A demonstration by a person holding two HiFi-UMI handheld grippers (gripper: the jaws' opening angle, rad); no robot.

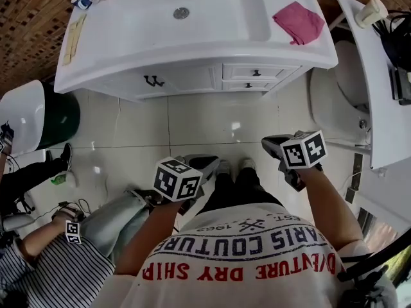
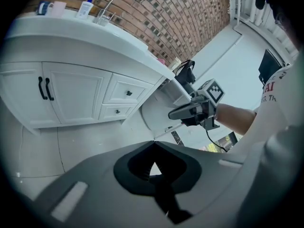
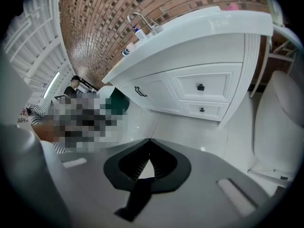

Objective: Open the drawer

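A white vanity (image 1: 192,76) stands across the tiled floor from me. Its two small drawers sit at the cabinet's right end: the upper drawer (image 1: 255,73) (image 2: 127,92) (image 3: 201,86) and the lower drawer (image 1: 249,85) (image 2: 117,111) (image 3: 202,109), each with a dark knob, both closed. My left gripper (image 1: 207,163) (image 2: 153,141) hangs low over the floor, jaws shut and empty. My right gripper (image 1: 273,144) (image 3: 149,139) is level with it on the right, also shut with nothing in it, pointing towards the drawers from well short of them. The left gripper view also catches the right gripper (image 2: 173,114).
Left of the drawers are cabinet doors with dark handles (image 1: 153,80). A pink cloth (image 1: 298,22) lies on the sink top. A toilet (image 1: 337,101) stands right of the vanity, a green bin (image 1: 61,117) to its left. A person in a striped shirt (image 1: 45,262) sits at lower left.
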